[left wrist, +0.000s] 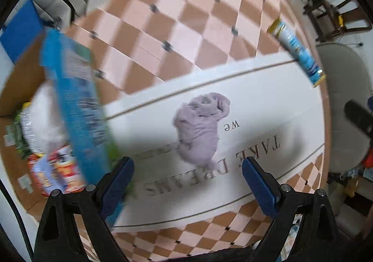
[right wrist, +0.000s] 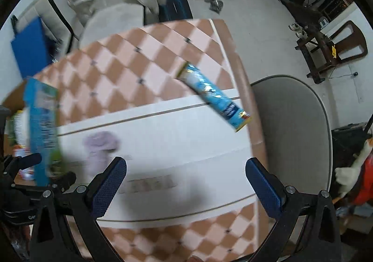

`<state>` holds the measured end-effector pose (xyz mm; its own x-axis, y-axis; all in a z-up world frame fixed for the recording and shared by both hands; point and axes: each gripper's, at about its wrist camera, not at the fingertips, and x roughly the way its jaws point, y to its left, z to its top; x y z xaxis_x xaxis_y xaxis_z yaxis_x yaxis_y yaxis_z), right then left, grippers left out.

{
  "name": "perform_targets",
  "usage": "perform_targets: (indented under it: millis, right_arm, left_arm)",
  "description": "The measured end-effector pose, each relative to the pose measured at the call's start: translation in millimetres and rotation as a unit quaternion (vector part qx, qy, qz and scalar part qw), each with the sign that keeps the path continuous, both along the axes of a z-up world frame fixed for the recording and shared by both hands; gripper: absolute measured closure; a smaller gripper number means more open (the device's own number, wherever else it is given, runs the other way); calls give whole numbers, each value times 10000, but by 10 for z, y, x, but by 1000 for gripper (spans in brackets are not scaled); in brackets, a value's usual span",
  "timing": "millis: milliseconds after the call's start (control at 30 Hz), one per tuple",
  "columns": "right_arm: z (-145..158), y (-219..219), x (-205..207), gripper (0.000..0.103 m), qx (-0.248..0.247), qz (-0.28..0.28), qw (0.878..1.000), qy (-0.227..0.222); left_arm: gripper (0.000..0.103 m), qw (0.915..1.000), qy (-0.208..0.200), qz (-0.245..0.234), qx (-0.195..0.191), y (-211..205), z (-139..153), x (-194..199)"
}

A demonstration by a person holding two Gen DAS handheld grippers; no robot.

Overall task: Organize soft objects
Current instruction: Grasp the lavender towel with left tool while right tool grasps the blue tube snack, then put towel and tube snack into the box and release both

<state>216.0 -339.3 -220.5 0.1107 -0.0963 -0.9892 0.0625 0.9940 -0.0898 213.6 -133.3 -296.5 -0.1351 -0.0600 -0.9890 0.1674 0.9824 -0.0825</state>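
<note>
A crumpled lilac cloth lies on a white mat printed with "TAKE DREAMS" on the checkered table. It also shows blurred in the right wrist view. My left gripper is open and empty just short of the cloth. My right gripper is open and empty above the mat, to the right of the cloth. A long blue box stands tilted at the left, also in the right wrist view.
A blue tube-like pack lies at the mat's far right corner, also in the right wrist view. A cardboard box at the left holds packets and something white. A grey chair stands at the table's right edge.
</note>
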Motion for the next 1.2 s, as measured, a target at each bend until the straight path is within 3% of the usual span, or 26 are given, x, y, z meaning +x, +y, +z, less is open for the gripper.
perform_targets:
  millis: [267, 567, 667, 767, 800, 867, 933, 967, 1067, 1133, 1200]
  right_arm:
    - [-807, -514, 658, 0, -240, 268, 9981, 500]
    - [-1411, -751, 1299, 0, -158, 425, 9958, 801]
    - [-1570, -734, 1404, 0, -9, 538, 9940, 956]
    - [-1697, -695, 1434, 13, 129, 616, 9910, 1182]
    - [-1724, -672, 1423, 25, 163, 627, 9902, 1241]
    - [-1720, -656, 1389, 34, 297, 556, 9900, 1262]
    - [-1701, -616, 1334, 56, 328, 505, 9893, 1329]
    - [-1696, -596, 1303, 59, 346, 474, 9887, 1379]
    - [-1711, -514, 1178, 70, 442, 360, 9861, 1561]
    - [-1715, -469, 1102, 80, 417, 255, 9863, 1575]
    - [-1704, -431, 1023, 83, 433, 94, 9868, 1557]
  left_arm:
    - [8, 9975, 593, 252, 291, -224, -669, 130]
    - [8, 9949, 836, 427, 372, -323, -945, 196]
    - [23, 9945, 862, 459, 386, -343, -978, 213]
    - [24, 9940, 896, 505, 383, -370, -1020, 216]
    - [24, 9941, 872, 507, 398, -373, -1025, 214]
    - [24, 9942, 850, 521, 402, -380, -1027, 204]
    - [26, 9943, 823, 552, 398, -386, -1026, 203]
    - [28, 9944, 797, 565, 410, -356, -1007, 222]
    - [43, 9953, 671, 542, 429, -162, -947, 259]
    - [69, 9961, 581, 516, 426, -140, -895, 285]
    - [70, 9964, 558, 498, 401, -119, -872, 292]
